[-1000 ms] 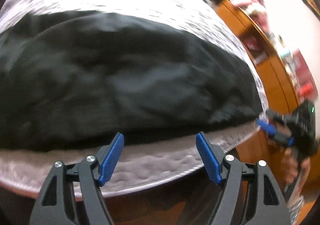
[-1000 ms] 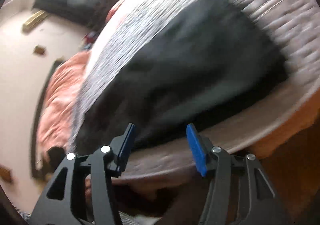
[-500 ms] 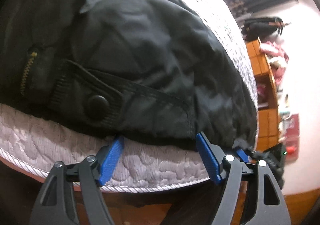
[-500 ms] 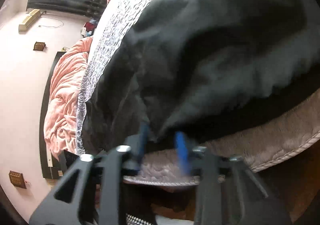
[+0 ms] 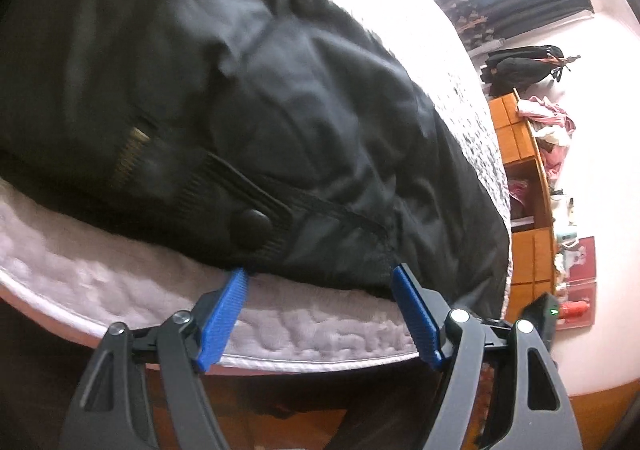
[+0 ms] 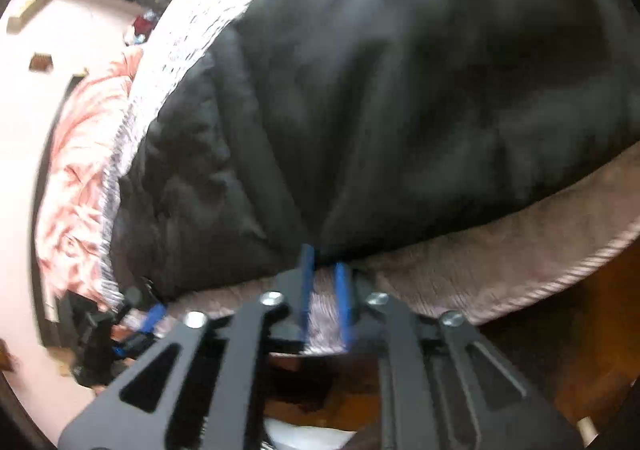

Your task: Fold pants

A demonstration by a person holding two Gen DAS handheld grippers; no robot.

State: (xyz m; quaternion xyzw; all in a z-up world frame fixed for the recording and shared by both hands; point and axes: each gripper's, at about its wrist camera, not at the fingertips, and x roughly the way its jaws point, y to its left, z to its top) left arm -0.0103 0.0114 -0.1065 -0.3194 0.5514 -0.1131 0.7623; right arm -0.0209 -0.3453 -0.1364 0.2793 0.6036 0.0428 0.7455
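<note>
Sunlight comes in at a far window, and a bed [image 5: 120, 290] with a bumpy pale cover fills most of both views. Black pants [image 5: 280, 110] lie spread on the bed, with the waist edge, button and zipper along the near side. The left gripper [image 5: 318, 278] is wide open and holds nothing; its two blue tips sit right at the waist edge, one tip by the button, so the cloth lies just ahead of it. The right gripper [image 6: 324, 270] sits at another part of the near edge. Its jaws are close together and opening, and only the bed cover shows between them.
</note>
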